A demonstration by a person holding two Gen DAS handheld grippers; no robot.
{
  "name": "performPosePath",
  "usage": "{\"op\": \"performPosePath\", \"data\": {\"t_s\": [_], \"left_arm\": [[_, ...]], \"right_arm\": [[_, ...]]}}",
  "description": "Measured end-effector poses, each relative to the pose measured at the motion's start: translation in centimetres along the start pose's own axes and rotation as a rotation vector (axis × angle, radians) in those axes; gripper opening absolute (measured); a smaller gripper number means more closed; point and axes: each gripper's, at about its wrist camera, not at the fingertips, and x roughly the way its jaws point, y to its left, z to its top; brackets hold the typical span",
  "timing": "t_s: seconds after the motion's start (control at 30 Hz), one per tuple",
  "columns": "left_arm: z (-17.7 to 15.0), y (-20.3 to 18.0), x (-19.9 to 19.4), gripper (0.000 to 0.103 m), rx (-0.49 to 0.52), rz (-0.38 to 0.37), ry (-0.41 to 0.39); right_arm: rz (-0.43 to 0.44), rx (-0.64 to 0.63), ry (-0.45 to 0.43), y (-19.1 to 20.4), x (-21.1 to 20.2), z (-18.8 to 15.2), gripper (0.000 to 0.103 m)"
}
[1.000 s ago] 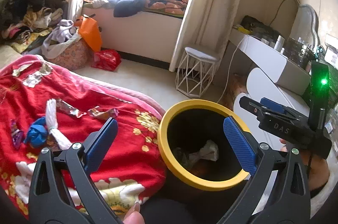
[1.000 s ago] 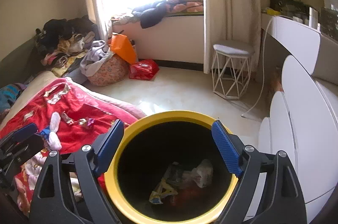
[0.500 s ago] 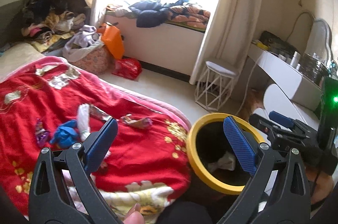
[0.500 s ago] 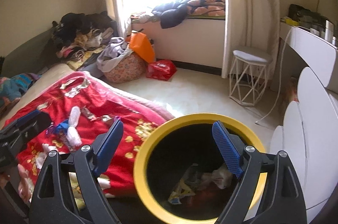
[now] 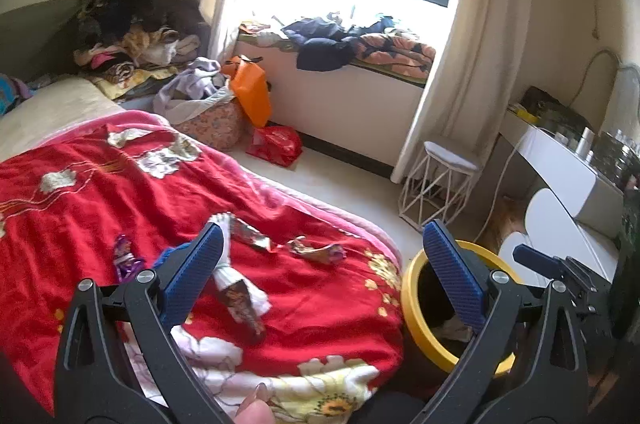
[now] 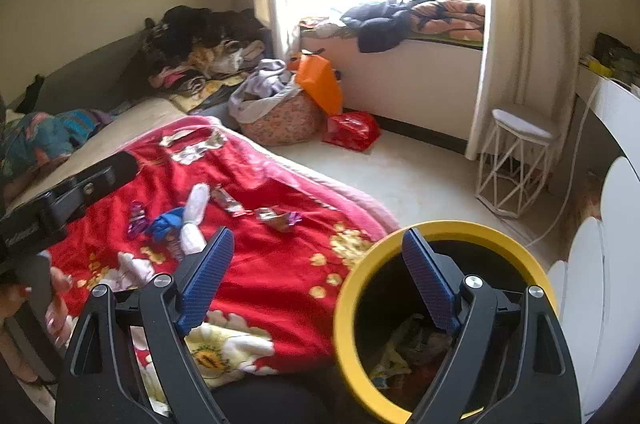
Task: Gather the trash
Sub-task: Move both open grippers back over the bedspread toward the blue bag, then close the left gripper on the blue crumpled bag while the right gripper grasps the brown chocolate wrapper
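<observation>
- Hovering over the near edge of the bed, the left gripper (image 5: pixel 324 264) stood with its blue-padded jaws spread wide and nothing between them.
- Beside it, the right gripper (image 6: pixel 316 276) also had its jaws wide apart and empty, one pad over the red blanket (image 6: pixel 280 264) and the other over the mouth of the yellow-rimmed bin (image 6: pixel 344 336).
- The bin stood on the floor, right against the foot corner of the bed, and crumpled trash (image 6: pixel 404 356) already lay at its bottom.
- Several pieces of litter lay scattered on the blanket, all apart from both grippers: a shiny candy wrapper (image 6: pixel 280 218) nearest the bin, a silver foil wrapper (image 6: pixel 226 202) next to it, a white twisted tissue (image 6: pixel 194 220), a crumpled blue scrap (image 6: pixel 166 226) touching the tissue, and a purple wrapper (image 6: pixel 136 218) farthest along.
- In the left wrist view a dark printed packet (image 5: pixel 240 308) lay between the spread pads, on the blanket and not touched by either.
- A fingertip (image 5: pixel 254 412) showed at the bottom edge of the left wrist view.
- Farther off, a white wire stool (image 5: pixel 440 184) stood by the curtain (image 5: pixel 472 64), and a red plastic bag (image 5: pixel 276 144) lay on the floor near an orange bag (image 5: pixel 250 92) and a heap of clothes (image 5: pixel 132 36).
</observation>
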Motion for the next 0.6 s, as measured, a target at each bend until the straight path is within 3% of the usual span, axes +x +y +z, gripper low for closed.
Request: {"op": "performPosePath", "data": {"t_s": [0.6], "left_arm": [[0.6, 5.0, -0.6, 0.092, -0.064, 0.098, -0.022]], "right_arm": [[0.110, -0.114, 0.008, 5.9, 1.5, -0.2, 0.083]]}}
